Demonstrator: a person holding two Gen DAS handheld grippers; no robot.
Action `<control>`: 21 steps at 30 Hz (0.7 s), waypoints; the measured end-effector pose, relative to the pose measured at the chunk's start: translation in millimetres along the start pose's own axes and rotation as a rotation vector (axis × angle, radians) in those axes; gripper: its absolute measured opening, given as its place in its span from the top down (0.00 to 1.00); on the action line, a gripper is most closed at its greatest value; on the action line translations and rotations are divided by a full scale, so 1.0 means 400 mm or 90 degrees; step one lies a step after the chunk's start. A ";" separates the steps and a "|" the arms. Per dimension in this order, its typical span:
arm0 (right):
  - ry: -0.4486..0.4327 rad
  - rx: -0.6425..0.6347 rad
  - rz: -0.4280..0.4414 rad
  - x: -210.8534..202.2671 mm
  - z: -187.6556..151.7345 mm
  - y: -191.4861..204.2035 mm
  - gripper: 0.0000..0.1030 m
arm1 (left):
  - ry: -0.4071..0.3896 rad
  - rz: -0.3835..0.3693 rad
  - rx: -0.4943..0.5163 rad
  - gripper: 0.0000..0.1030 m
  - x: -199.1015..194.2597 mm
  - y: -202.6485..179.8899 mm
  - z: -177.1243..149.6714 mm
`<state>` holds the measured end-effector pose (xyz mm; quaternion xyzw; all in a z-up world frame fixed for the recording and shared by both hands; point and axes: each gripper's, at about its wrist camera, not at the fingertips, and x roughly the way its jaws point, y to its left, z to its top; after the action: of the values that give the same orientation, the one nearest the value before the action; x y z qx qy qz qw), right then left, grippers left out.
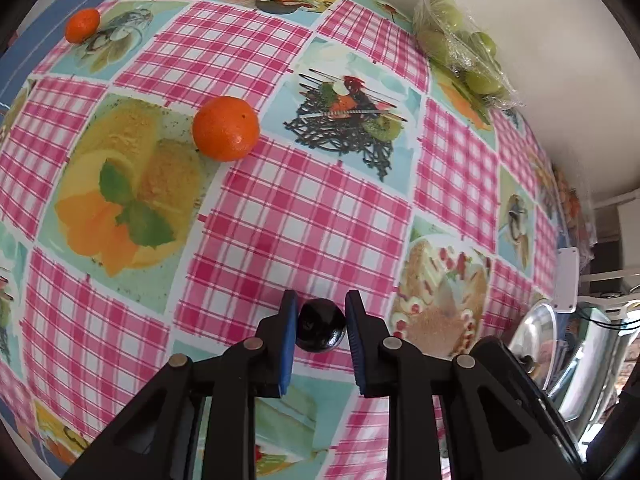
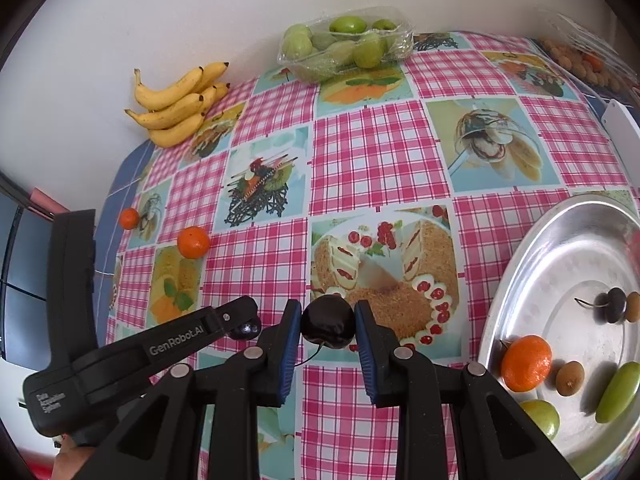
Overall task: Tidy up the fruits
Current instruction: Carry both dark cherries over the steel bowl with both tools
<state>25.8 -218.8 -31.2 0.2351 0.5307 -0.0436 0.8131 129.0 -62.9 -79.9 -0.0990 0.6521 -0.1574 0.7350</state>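
2 tools low over tablecloth (image 2: 376, 152): left tool (image 1: 321, 326) and right tool (image 2: 328, 327) each clamp dark cherry.

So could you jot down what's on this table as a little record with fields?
left gripper: shut on a dark round fruit
right gripper: shut on a dark cherry with a stem
metal tray: an orange, green fruits, small brown and dark fruits
loose tangerines: large, small, both on the tablecloth
bananas: far corner, by the wall
green fruit pack: far edge, wrapped in plastic
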 end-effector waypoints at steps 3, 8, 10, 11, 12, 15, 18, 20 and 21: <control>-0.002 -0.001 -0.008 -0.016 -0.002 -0.006 0.72 | -0.009 0.003 0.008 0.76 -0.013 -0.014 -0.003; 0.000 0.005 -0.028 -0.037 -0.005 -0.033 0.72 | -0.027 0.006 0.031 0.76 -0.037 -0.059 -0.013; -0.004 0.013 -0.040 -0.047 -0.004 -0.048 0.72 | -0.036 0.009 0.044 0.76 -0.049 -0.081 -0.019; -0.009 0.017 -0.048 -0.056 -0.004 -0.058 0.72 | -0.040 0.008 0.052 0.76 -0.057 -0.093 -0.023; -0.013 0.020 -0.053 -0.062 -0.002 -0.065 0.72 | -0.043 0.010 0.058 0.76 -0.067 -0.095 -0.026; -0.025 0.028 -0.068 -0.084 0.000 -0.090 0.72 | -0.058 0.017 0.088 0.76 -0.087 -0.135 -0.040; -0.033 0.036 -0.088 -0.105 0.000 -0.118 0.72 | -0.067 0.018 0.121 0.76 -0.103 -0.179 -0.056; -0.039 0.045 -0.097 -0.119 0.000 -0.139 0.72 | -0.072 0.021 0.147 0.76 -0.107 -0.213 -0.068; -0.042 0.052 -0.102 -0.125 0.000 -0.152 0.72 | -0.073 0.022 0.159 0.76 -0.108 -0.230 -0.075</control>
<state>-15.5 -281.4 -7.3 0.2231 0.5186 -0.1376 0.8138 85.6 -131.3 -11.6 -0.0044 0.5860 -0.2188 0.7802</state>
